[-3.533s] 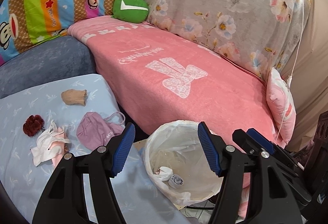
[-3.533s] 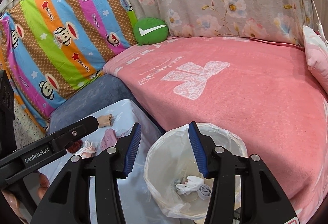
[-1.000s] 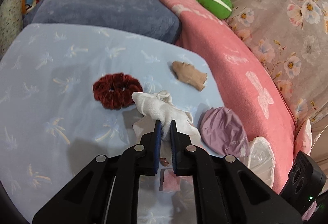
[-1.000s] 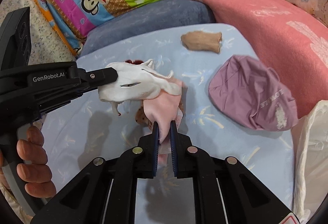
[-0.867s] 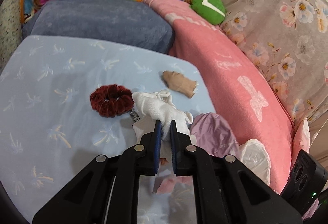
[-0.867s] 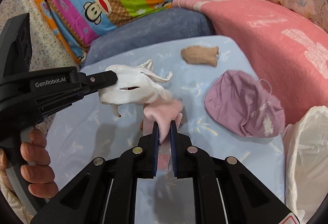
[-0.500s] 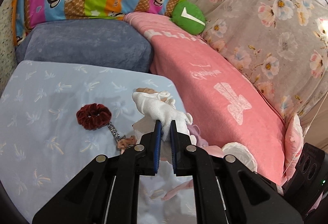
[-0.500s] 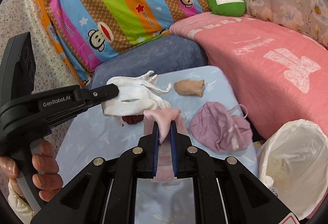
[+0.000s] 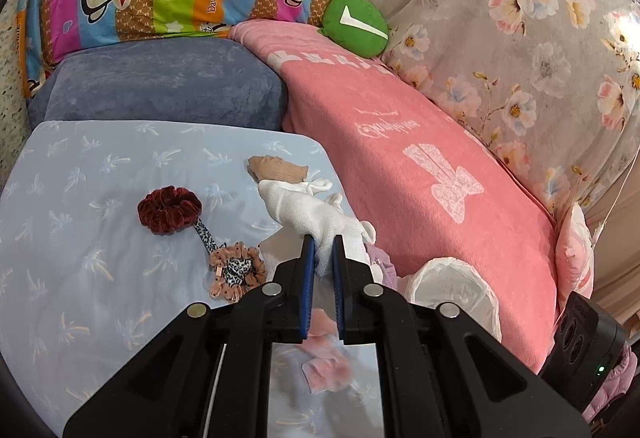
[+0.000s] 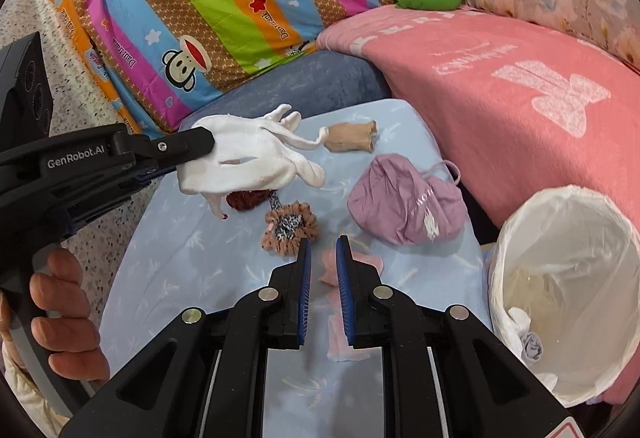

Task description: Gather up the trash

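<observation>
My left gripper (image 9: 321, 242) is shut on a white glove (image 9: 308, 211) and holds it above the light blue table (image 9: 80, 270); the glove also shows in the right wrist view (image 10: 248, 157). My right gripper (image 10: 323, 246) is slightly open and empty. A pink cloth (image 10: 348, 266) lies on the table just below and beyond its fingertips. A bin with a white bag (image 10: 568, 262) stands at the table's right edge, with scraps at its bottom. It also shows in the left wrist view (image 9: 456, 286).
On the table lie a purple face mask (image 10: 404, 205), a tan sock (image 10: 352, 135), a dark red scrunchie (image 9: 168, 209) and an orange leopard scrunchie (image 9: 236, 270). A pink blanket (image 9: 420, 157) covers the sofa to the right. A grey-blue cushion (image 9: 160, 85) lies behind the table.
The right gripper has opened a little and let go of the pink cloth, which now lies on the table. The left gripper has lifted the white glove higher.
</observation>
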